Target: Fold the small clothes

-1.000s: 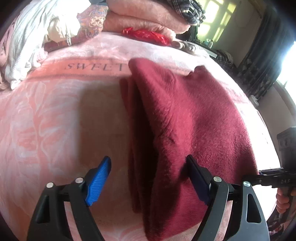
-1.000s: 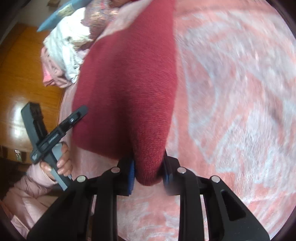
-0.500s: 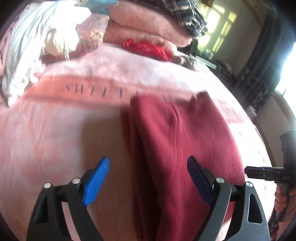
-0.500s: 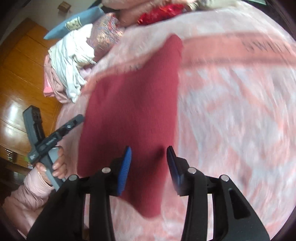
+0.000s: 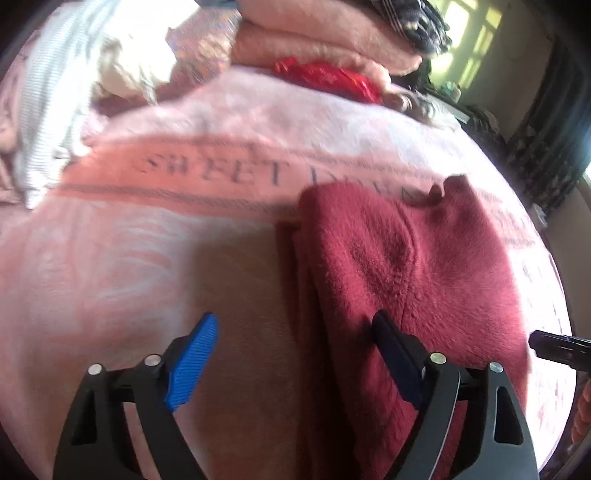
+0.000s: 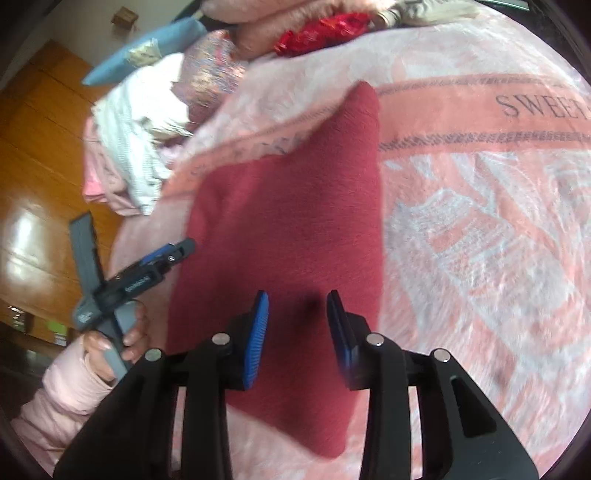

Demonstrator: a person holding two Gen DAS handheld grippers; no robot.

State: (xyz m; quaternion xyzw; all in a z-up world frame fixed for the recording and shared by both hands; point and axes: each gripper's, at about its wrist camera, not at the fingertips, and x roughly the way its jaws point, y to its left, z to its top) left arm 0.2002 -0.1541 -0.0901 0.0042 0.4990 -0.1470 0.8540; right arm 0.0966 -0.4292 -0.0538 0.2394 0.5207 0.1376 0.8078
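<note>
1. Jaws released on both: left gripper (image 5: 291,354) spread wide, right gripper (image 6: 297,328) parted, holding nothing.
2. Folded red garment (image 6: 288,229) lies flat on pink blanket (image 6: 480,221), beneath both.

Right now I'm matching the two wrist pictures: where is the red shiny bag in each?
Left wrist: the red shiny bag lies top centre, below the folded pink blankets.
Right wrist: the bag lies top centre, slightly right.
Shared landmark: the SWEET lettering on the blanket.
</note>
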